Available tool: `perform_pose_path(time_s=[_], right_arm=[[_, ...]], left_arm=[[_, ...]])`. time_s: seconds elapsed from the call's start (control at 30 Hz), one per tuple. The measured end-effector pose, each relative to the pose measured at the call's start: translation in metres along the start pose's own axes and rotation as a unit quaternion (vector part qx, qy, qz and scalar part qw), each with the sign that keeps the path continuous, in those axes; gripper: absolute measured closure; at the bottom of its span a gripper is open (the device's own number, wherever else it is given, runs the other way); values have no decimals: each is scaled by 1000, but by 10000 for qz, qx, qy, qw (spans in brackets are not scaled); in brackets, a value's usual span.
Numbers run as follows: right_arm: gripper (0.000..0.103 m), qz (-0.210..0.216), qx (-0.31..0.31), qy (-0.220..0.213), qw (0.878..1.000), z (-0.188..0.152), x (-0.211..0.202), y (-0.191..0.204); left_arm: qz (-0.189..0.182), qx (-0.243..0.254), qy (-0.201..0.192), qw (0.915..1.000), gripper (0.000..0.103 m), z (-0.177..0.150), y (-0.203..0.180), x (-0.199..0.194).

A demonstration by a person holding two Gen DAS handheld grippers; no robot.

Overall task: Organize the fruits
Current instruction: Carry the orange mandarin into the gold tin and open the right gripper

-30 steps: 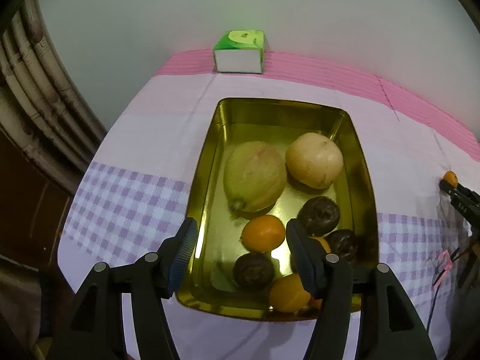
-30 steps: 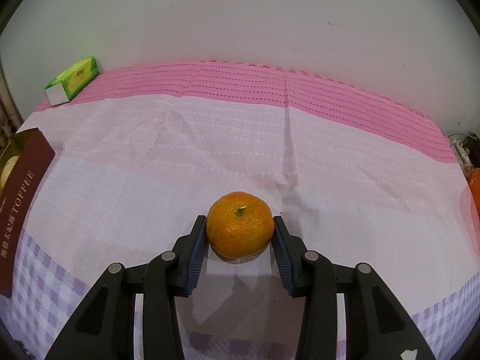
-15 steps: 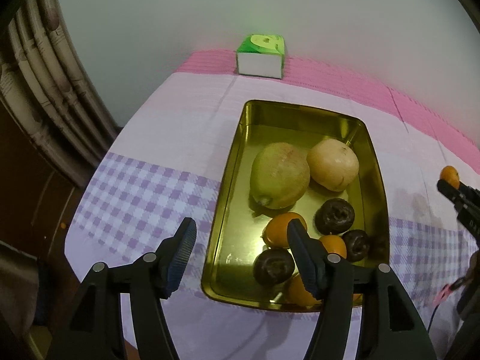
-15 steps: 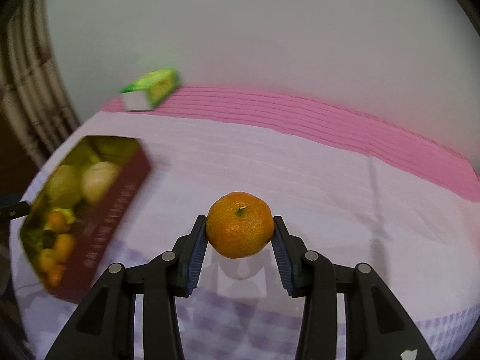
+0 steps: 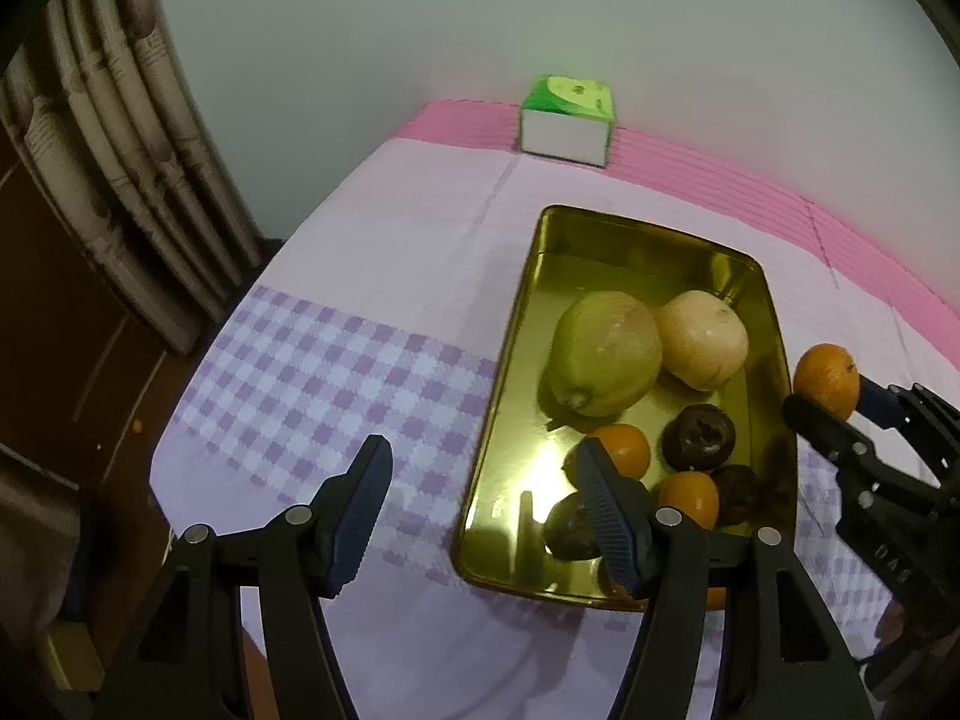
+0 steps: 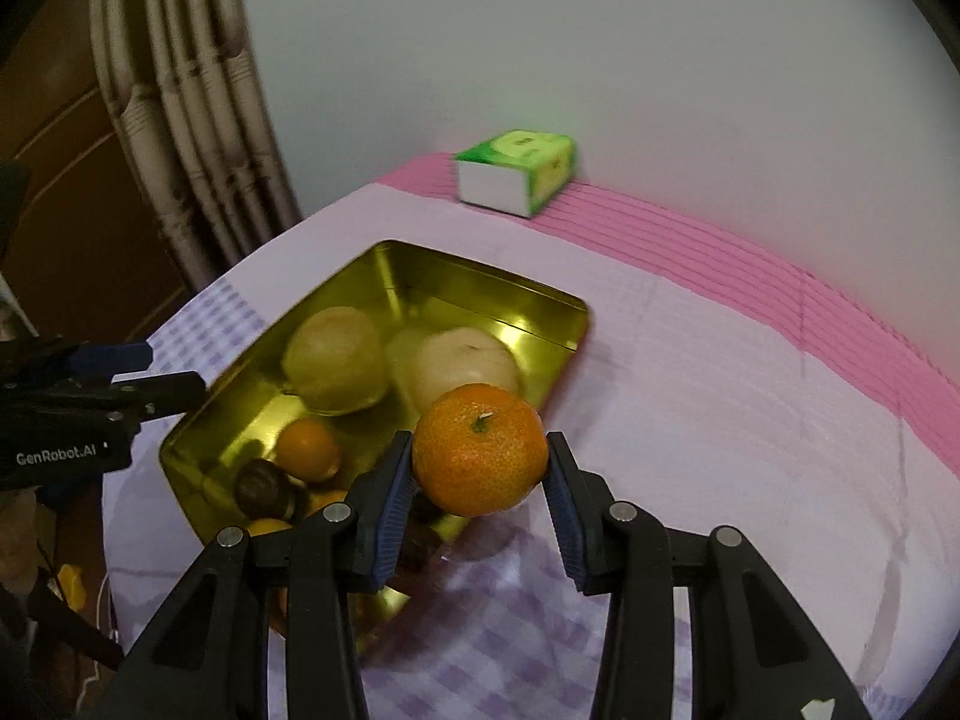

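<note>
Pale wall stands behind your counter [image 5: 372, 276], which wears a cloth of pink stripes at the far side and purple checks at the near side. A striped curtain [image 5: 114, 138] hangs at the left.

On the cloth sits a shiny gold tin [image 5: 600, 228], long and shallow. At its far end the bottom is bare. In the middle lie two big round fruits, touching: a green fruit [image 5: 603, 351] on the left and a pale yellow fruit [image 5: 705, 339] on the right. At the near end you have small ones packed close: a few little oranges [image 5: 621, 450] and some dark brown fruits [image 5: 699, 435]. One more sits partly hidden behind a finger of your left tongs [image 5: 483, 507].

A green and white box [image 5: 567, 120] stands far back on the pink stripes, well apart from the tin.

Your left tongs are apart and hold nothing. They hang over the near left edge of the tin, one finger over the checks, one over the small fruits.

Your right tongs [image 6: 480, 474] are clamped on a small orange [image 6: 480, 447], stem up. It is up in the air by the right side of the tin, near its near end, not in it yet.
</note>
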State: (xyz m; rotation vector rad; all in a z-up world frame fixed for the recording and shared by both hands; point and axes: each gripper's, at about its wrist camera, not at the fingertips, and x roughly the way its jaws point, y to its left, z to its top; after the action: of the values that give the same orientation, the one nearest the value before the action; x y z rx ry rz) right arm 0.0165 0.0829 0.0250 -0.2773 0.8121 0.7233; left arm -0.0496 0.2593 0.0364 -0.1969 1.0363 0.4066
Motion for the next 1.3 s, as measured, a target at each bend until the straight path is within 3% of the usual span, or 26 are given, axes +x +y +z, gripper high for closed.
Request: perform_pose_path(time_s=[0.17,0.83,1.23,1.3], right_arm=[[63,57,-236,100,9997,7,11,23],[63,1,-391,560,9977,1,49,41],[63,-96,-353,576,9977,-2,47,46],[59,-104,-311,558,9979,-3,45,46]], left_arm=[[75,-92,53,9999,39,-1,7,0],[103,-133,139,9998,39,-11,13,-4],[67,94,97,9999,39,-20,3,-13],[67,135,93,9998,38,-21,1,-14]])
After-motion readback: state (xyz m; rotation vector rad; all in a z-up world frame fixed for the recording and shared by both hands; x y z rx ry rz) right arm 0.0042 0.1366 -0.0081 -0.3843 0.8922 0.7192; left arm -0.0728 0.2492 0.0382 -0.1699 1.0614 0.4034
